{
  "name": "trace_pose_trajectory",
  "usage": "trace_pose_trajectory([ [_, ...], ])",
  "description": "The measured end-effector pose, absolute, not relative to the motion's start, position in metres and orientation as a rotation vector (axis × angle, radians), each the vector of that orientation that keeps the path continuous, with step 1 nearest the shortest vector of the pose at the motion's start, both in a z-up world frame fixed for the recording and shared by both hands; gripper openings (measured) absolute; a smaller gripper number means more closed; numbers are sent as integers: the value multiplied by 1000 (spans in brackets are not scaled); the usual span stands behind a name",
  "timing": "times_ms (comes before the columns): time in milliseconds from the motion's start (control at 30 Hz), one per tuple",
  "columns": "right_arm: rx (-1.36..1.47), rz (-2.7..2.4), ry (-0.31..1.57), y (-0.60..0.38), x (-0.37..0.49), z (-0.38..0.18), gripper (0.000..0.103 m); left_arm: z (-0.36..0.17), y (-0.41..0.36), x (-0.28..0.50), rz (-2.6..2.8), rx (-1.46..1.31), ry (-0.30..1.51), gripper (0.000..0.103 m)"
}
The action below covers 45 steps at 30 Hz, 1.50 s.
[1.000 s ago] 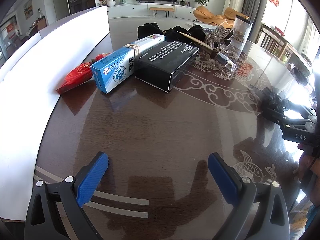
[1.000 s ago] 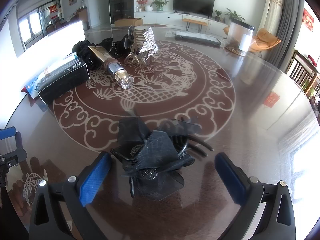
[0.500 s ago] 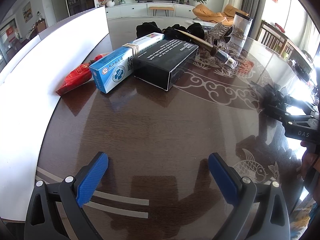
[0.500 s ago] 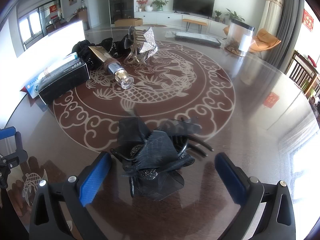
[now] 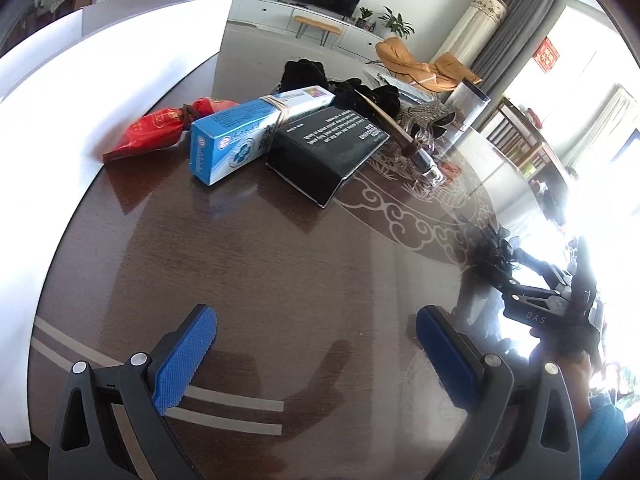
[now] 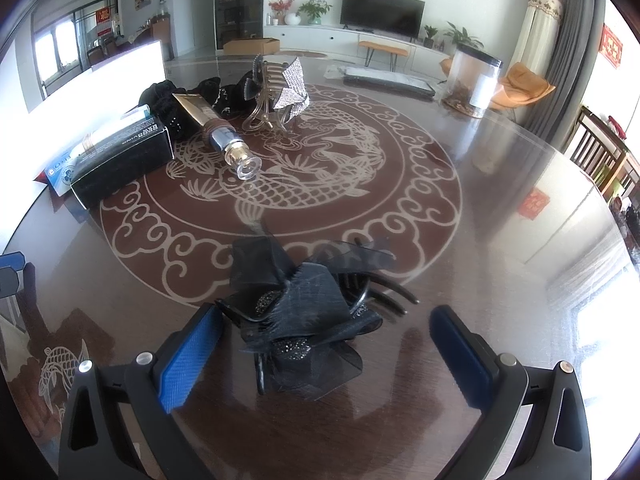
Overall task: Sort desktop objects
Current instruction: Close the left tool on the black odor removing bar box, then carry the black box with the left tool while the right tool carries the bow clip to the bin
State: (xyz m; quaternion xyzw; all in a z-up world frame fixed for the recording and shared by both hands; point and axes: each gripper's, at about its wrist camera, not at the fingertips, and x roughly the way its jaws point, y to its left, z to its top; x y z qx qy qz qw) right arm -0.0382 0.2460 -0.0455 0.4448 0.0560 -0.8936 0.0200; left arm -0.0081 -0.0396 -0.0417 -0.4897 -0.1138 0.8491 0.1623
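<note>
I am holding the right gripper (image 6: 326,356) released, straddling the hair clip (image 6: 304,320) for pickup; the left gripper (image 5: 316,352) is idling released, empty.

Television (image 6: 382,11); orange chairs (image 5: 426,65), perhaps.

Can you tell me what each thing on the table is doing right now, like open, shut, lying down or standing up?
Left gripper: open, empty.
Right gripper: open around the black mesh bow hair claw, not gripping.
Blue and white carton: shut, lying flat.
Black rectangular box: shut, lying flat.
Gold tube with clear cap: capped, lying down.
Silver rhinestone hair claw: standing.
Red foil packet: lying down.
</note>
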Motion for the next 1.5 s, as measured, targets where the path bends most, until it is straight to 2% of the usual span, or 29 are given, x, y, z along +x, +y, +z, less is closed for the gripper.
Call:
trace_pose_trajectory([
  [333,1376,-2775,184,245,-38,-46,103,-44,0,-83,2366,-1405,56,101],
  [600,1376,-2775,183,246,-37,-46,103,-42,28,-136,2329,-1415,162,100],
  [633,1376,-2773,179,246,-38,-46,103,-44,32,-137,2330,-1412,187,98],
  [700,1375,-2771,171,247,-38,-46,103,-44,37,-134,2393,-1381,262,69],
  [833,1377,-2776,176,246,-38,-46,103,-41,38,-112,2432,-1354,231,60],
  [1033,1377,-2782,185,245,-37,-46,103,-41,28,-41,2483,-1391,196,61],
  [1133,1376,-2782,184,246,-38,-46,103,-40,25,-30,2457,-1401,194,62],
  [1167,1374,-2779,175,246,-38,-46,103,-38,24,-31,2449,-1397,185,65],
  [1233,1352,-2761,122,251,-36,-44,103,-33,24,-38,2468,-1380,190,76],
  [1267,1342,-2739,78,255,-36,-44,103,-32,27,-43,2477,-1370,203,85],
  [1300,1346,-2704,27,259,-37,-43,103,-32,30,-47,2479,-1364,225,88],
  [1433,1391,-2649,-33,271,-38,-43,103,-39,46,-63,2447,-1389,322,87],
  [1467,1393,-2639,-23,271,-38,-42,103,-40,48,-61,2441,-1374,328,79],
  [1500,1391,-2628,-3,270,-39,-41,103,-41,48,-58,2434,-1365,328,58],
])
